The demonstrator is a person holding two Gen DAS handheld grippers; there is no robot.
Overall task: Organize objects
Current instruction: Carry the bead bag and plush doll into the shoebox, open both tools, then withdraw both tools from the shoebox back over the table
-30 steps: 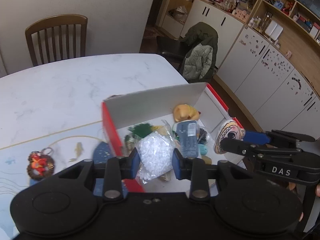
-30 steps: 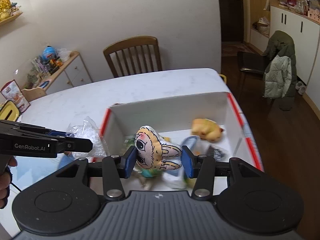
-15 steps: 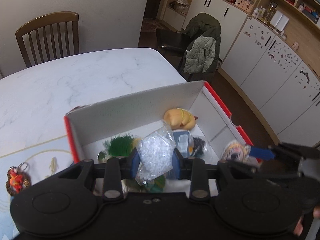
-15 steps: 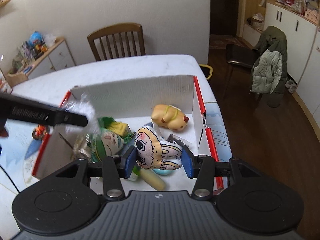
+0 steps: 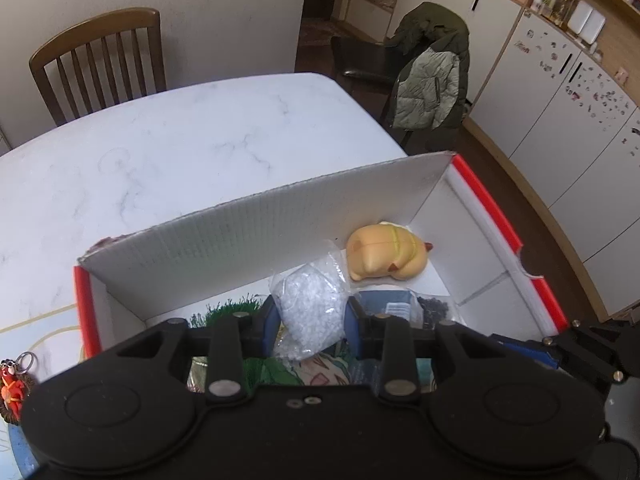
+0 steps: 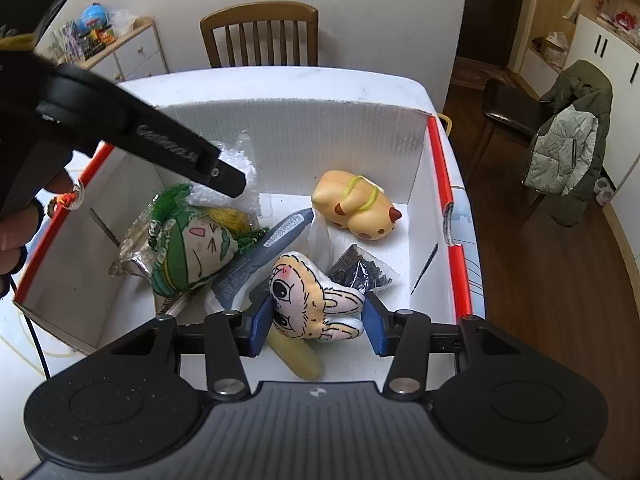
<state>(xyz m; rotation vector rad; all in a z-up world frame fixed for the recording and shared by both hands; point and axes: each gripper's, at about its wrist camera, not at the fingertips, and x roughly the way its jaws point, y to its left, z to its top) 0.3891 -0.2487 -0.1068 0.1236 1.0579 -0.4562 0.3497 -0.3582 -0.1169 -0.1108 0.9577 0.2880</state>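
Observation:
A white box with red rims (image 5: 256,232) (image 6: 304,128) stands on the marble table. My left gripper (image 5: 312,320) is shut on a clear bag of white beads (image 5: 312,312) and holds it over the box; the bag also shows in the right wrist view (image 6: 244,160). My right gripper (image 6: 316,320) is shut on a flat bunny plush (image 6: 312,300), held inside the box above its floor. In the box lie a yellow squishy animal (image 6: 356,204) (image 5: 384,252), a green plush (image 6: 192,252), a grey-blue tube (image 6: 260,256) and a bag of black bits (image 6: 360,272).
A red keychain charm (image 5: 12,384) lies on a placemat left of the box. A wooden chair (image 5: 100,60) stands at the table's far side. A chair with a green jacket (image 5: 432,76) stands to the right on the wood floor, by white cabinets (image 5: 560,92).
Both grippers have moved from beside the box to over and into it, each carrying its object. The bunny plush has come lower, near the box floor.

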